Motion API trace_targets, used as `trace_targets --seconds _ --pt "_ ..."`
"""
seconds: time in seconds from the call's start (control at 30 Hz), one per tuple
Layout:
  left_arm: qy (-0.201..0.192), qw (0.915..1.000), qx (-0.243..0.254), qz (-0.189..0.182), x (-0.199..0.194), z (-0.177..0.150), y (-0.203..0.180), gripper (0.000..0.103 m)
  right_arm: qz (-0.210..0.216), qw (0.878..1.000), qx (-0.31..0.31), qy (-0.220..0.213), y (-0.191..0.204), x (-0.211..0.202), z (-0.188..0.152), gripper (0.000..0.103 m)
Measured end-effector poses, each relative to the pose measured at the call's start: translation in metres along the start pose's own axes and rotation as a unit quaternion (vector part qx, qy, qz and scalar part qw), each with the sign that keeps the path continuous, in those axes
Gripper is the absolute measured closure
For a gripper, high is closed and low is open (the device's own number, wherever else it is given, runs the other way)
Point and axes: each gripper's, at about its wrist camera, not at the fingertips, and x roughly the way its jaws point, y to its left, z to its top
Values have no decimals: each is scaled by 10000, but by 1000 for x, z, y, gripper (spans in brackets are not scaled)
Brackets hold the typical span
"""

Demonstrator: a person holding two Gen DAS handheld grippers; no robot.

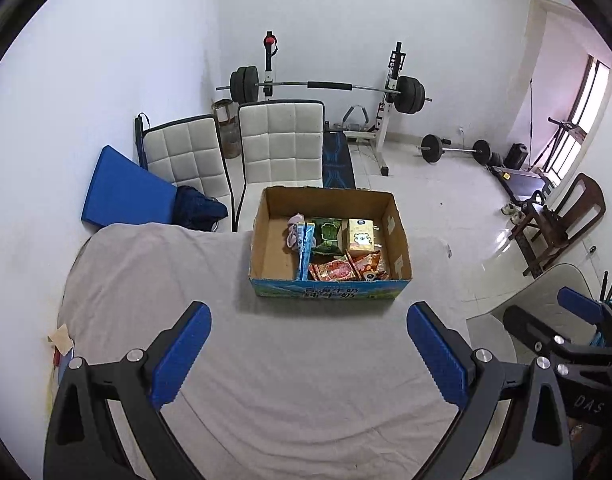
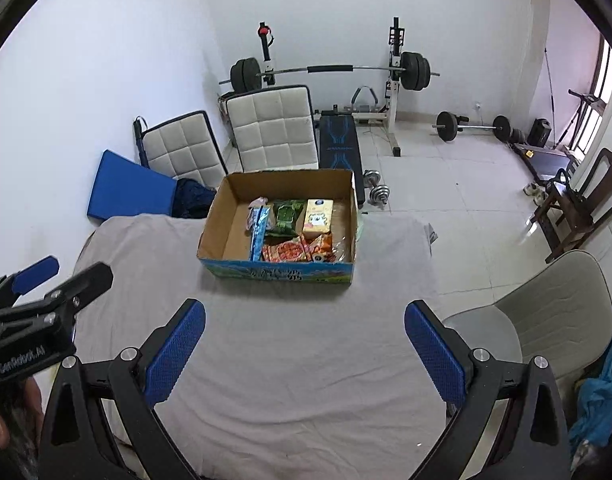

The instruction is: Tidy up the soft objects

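Big table (image 1: 266, 380) under a grey cloth (image 2: 286, 340), and a cardboard box (image 1: 329, 276) sits at the far end of it. Behind the table there are two white chairs (image 1: 280, 144) and a barbell rack (image 1: 329, 88) by the wall.

All the soft stuff is in the box: tissue pack (image 1: 360, 236), green pack (image 1: 328, 235), red snack bags (image 1: 345, 267), a blue pack (image 1: 305, 250) standing on its edge and a small pinkish thing (image 1: 293, 229) at the back.

Left gripper (image 1: 307, 348) and right gripper (image 2: 304, 346) both hang over the near cloth, jaws spread wide, nothing in either.
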Motion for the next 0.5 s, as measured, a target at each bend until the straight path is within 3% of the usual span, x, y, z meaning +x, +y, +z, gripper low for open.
trace_targets --seconds 0.5 --pt "-230 9997 -20 57 -2 13 3 2 -135 9991 61 -394 -3 -6 29 1"
